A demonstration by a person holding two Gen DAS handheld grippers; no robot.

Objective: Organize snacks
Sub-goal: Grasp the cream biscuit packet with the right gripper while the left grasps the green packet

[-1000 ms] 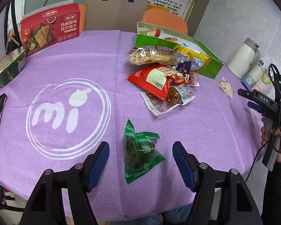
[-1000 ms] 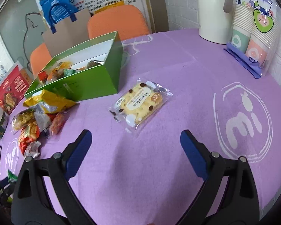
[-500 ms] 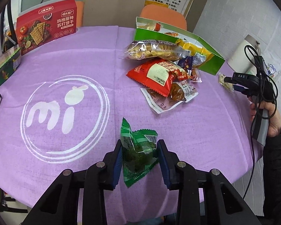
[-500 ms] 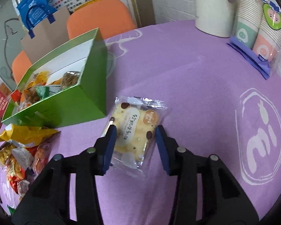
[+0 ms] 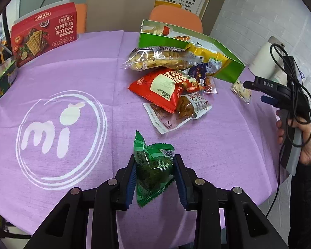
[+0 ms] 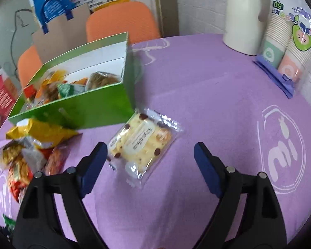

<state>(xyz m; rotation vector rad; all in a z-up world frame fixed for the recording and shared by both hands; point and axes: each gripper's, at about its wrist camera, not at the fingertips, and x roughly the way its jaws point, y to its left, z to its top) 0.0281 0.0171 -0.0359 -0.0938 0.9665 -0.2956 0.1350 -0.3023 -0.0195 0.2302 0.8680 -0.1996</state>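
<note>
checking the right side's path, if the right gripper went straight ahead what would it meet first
Probably the clear-wrapped biscuit pack, lying just ahead between the open right gripper fingers. Beyond it stands the green box; depth is uncertain.

- Purple cloth over the bench: matt, woven.
- Green snack packet: glossy, crinkled plastic film.
- Green box: smooth card.
- Biscuit wrapper: clear, shiny plastic.

Bare purple table lies open to the left of the snack pile, which crowds the near wall of the green box. On the right side, cloth is free between the biscuit packet and the jug and paper cups by the wall.
</note>
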